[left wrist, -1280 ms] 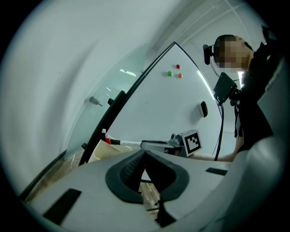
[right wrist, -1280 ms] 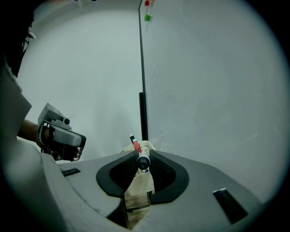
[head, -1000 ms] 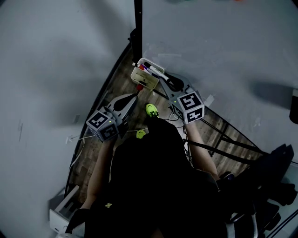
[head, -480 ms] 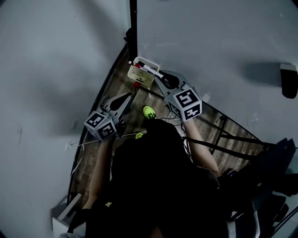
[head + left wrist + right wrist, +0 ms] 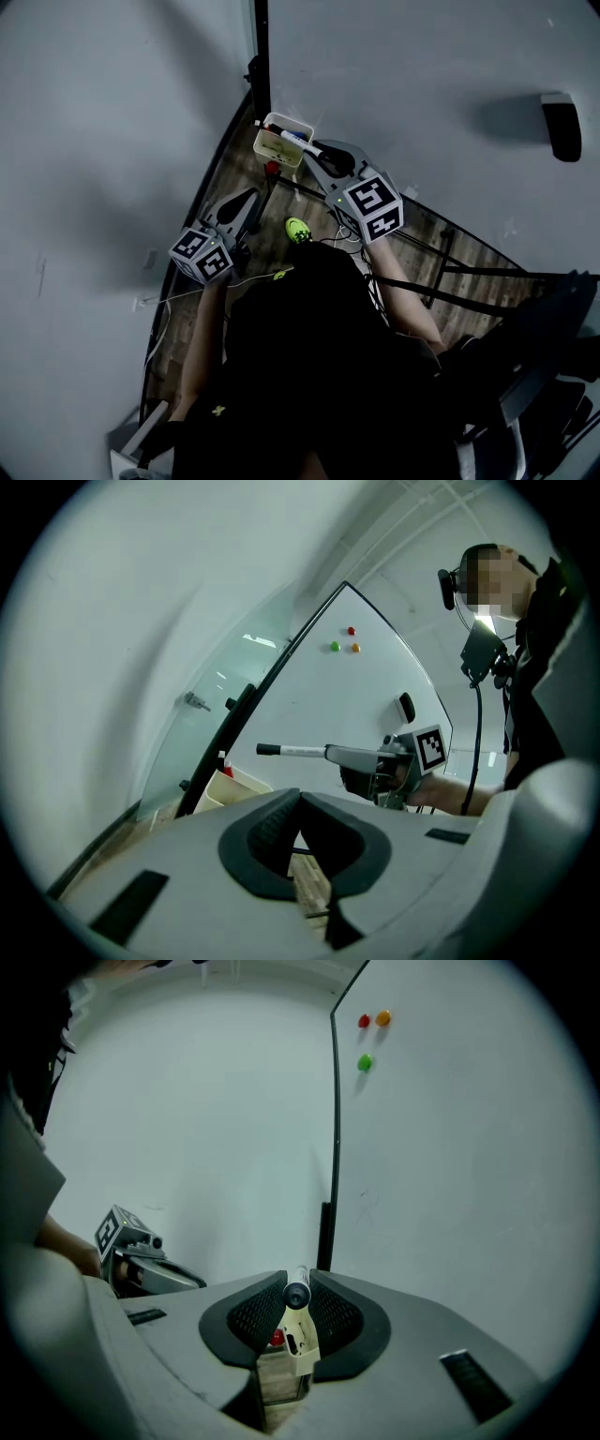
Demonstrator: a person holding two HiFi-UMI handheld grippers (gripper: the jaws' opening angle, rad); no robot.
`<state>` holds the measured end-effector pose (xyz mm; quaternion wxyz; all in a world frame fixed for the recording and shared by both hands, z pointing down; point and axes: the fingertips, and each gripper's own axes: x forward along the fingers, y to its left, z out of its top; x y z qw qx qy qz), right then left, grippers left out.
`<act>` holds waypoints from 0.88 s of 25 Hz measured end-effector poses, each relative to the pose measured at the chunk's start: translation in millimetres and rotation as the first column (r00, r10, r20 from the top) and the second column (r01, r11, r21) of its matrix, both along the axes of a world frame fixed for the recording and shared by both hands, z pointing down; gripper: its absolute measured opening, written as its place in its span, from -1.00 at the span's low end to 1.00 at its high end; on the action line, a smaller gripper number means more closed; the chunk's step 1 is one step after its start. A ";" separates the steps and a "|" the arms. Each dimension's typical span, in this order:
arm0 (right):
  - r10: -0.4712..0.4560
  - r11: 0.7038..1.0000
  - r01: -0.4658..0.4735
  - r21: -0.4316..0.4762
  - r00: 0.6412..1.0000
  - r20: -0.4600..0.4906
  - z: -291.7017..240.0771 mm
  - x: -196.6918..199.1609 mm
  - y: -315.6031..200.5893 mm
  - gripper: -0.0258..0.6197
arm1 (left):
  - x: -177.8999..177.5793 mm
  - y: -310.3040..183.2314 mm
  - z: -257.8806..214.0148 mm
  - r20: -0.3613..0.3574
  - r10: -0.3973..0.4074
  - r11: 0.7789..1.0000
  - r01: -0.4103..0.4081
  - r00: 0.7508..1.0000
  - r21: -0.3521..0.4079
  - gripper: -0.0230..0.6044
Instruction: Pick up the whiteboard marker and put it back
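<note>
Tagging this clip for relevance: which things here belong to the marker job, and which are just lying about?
Job: whiteboard marker, clamped in right claw; cream marker box.
Lying about: left claw, shut and empty; magnets; dark block on whiteboard; lime-green object on floor.

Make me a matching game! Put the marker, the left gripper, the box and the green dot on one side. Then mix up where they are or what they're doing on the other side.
Things
1. whiteboard marker
2. left gripper
3. cream box
4. green magnet

Places and states
A. stuck on the whiteboard
B. has other pens inside
C. jaws together, nothing between them
D. clamped in the right gripper

Pairs: 1-D, 2-C, 3-B, 4-A
</note>
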<state>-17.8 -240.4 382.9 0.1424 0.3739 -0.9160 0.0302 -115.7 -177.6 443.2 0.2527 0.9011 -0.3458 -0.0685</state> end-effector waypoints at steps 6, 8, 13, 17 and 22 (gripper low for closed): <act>-0.005 1.000 0.005 0.016 1.000 0.006 -6.7 -3.5 10.6 -0.66 | -1.6 7.7 -2.6 -0.040 0.011 1.000 -0.011 0.999 0.000 -0.89; -0.007 1.000 0.007 0.023 1.000 0.003 -9.5 -5.0 13.4 -0.66 | -1.7 9.7 -1.2 -0.057 0.016 1.000 -0.016 0.998 -0.006 -0.88; -0.016 0.999 0.016 0.043 1.000 0.001 -17.8 -9.4 20.4 -0.66 | -2.7 15.7 1.9 -0.072 0.012 1.000 -0.012 0.997 -0.008 -0.88; -0.017 0.999 0.017 0.041 1.000 -0.001 -18.1 -8.4 26.1 -0.66 | 1.1 22.2 -0.6 -0.083 0.021 1.000 -0.022 0.996 -0.006 -0.88; -0.021 0.999 0.021 0.040 1.000 -0.006 -17.7 -9.6 32.2 -0.66 | 2.9 29.1 -1.2 -0.091 0.025 1.000 -0.025 0.996 -0.003 -0.88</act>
